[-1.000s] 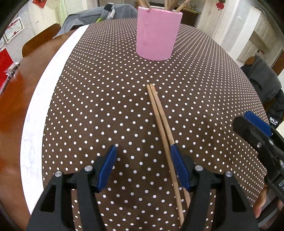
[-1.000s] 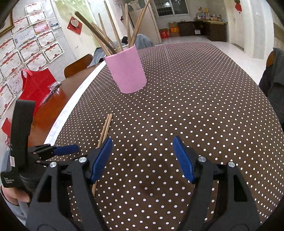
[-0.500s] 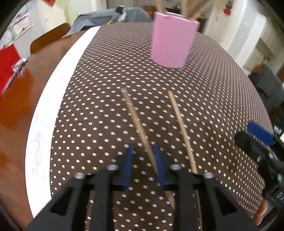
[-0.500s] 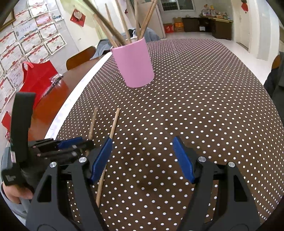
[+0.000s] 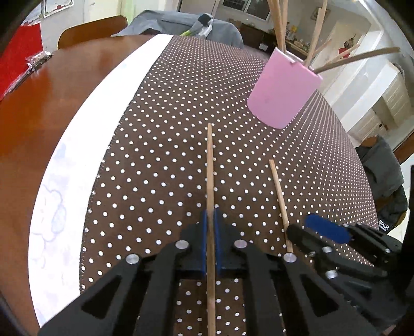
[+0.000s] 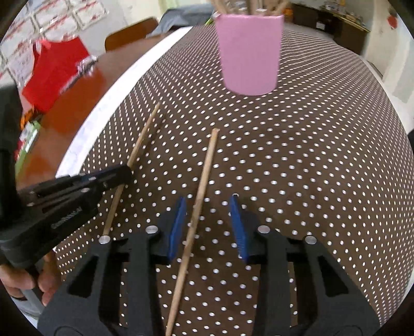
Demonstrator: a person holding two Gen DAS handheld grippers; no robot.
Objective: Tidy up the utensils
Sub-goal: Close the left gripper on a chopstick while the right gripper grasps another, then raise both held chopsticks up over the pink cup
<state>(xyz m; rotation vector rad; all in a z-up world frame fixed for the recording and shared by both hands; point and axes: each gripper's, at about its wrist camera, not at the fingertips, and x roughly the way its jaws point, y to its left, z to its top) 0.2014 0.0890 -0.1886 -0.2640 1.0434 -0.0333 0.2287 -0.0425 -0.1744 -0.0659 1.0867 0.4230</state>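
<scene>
Two wooden chopsticks lie apart on the brown polka-dot tablecloth (image 5: 168, 129). My left gripper (image 5: 211, 219) is shut on the left chopstick (image 5: 210, 168), blue pads pressing both its sides. This same gripper (image 6: 124, 174) and chopstick (image 6: 145, 134) also show in the right wrist view. My right gripper (image 6: 207, 214) straddles the other chopstick (image 6: 204, 175). Its jaws are closing, with the stick near the left pad and a gap to the right pad. That stick (image 5: 279, 196) runs under the right gripper (image 5: 310, 230). Farther back stands a pink cup (image 6: 249, 51) holding several chopsticks.
A white strip (image 5: 108, 108) borders the cloth on the left, with bare wooden table (image 5: 51, 103) beyond it. A red bag (image 6: 51, 72) sits on that wood. A wooden chair (image 5: 90, 28) and grey clothing (image 5: 181, 23) stand behind the table.
The left gripper shut on one chopstick and drew it away from the other. The right gripper slid left over the second chopstick and its jaws narrowed.
</scene>
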